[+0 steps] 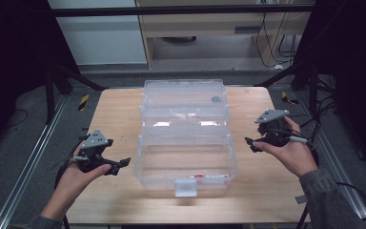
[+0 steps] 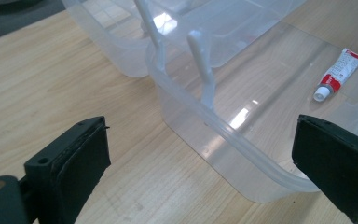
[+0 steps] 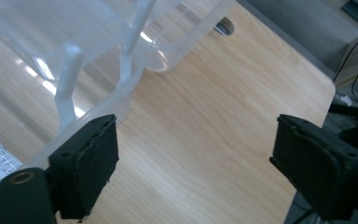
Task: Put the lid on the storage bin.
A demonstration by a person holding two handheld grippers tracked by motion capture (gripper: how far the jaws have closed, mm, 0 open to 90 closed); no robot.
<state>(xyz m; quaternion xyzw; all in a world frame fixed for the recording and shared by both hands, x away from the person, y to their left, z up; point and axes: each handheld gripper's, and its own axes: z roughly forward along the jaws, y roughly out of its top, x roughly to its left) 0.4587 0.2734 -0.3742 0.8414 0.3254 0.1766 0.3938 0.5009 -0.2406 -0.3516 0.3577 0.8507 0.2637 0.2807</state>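
A clear plastic box stands in the middle of the wooden table, its lid tilted back behind it. A small red and white tube lies on the box floor near the front, and the left gripper view shows the tube through the clear wall. My left gripper hangs above the table left of the box, jaws wide apart and empty. The box rim lies ahead of the left gripper. My right gripper hovers right of the box, open and empty. Beside the right gripper runs the box edge.
The table has bare wood on both sides of the box. A white latch sticks out at the box's front. A round grey grommet sits in the tabletop at the back. Metal rails flank the table, and cables hang at its right.
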